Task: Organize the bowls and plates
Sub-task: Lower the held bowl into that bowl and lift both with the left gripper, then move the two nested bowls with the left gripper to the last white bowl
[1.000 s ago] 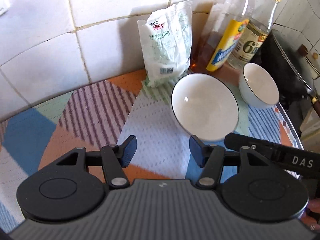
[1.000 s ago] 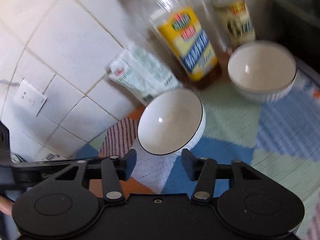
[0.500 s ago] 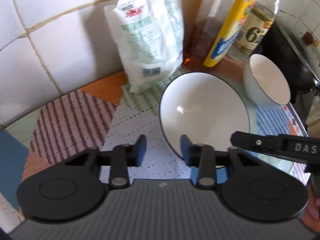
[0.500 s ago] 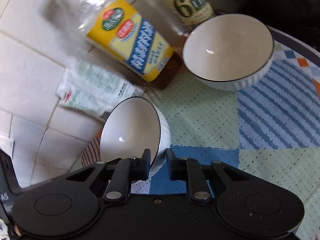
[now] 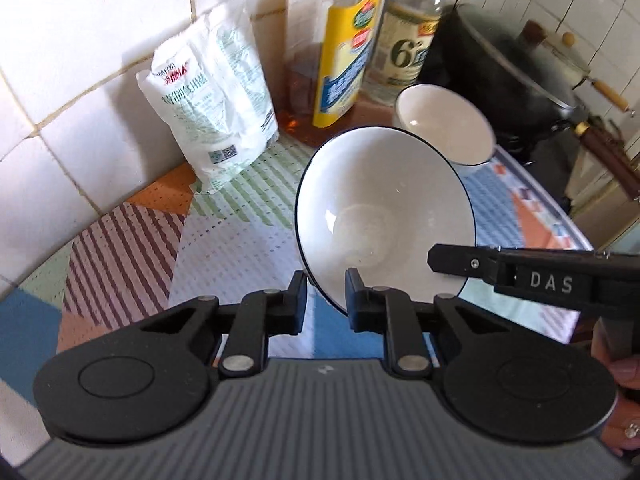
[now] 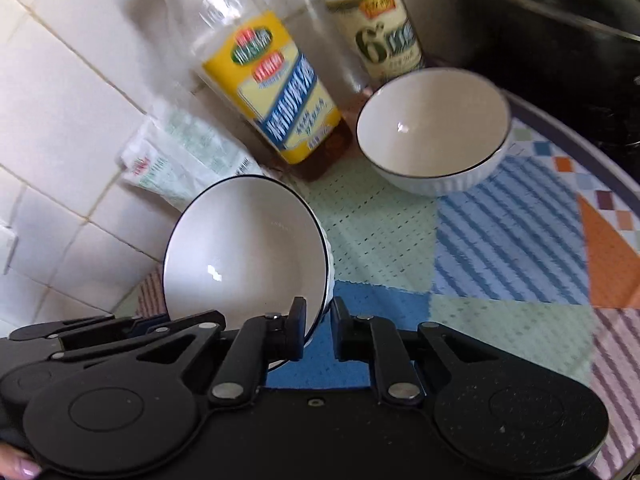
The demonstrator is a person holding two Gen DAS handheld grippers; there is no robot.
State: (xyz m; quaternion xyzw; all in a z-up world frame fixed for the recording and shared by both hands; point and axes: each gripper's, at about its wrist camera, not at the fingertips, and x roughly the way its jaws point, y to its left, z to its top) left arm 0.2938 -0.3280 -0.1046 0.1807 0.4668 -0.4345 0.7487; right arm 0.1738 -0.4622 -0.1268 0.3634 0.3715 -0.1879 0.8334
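Both grippers, left gripper (image 5: 326,298) closing and right gripper (image 6: 318,330) shut, pinch the rim of the tilted white black-edged bowl (image 5: 384,220) above the patchwork-mat worktop (image 6: 500,240), probably to stack it in the ribbed white bowl (image 6: 434,132).

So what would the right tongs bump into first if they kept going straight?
The right tongs pinch the rim of the white bowl. Beyond it, probably the patterned mat, just before the yellow-label oil bottle; depth is hard to judge.
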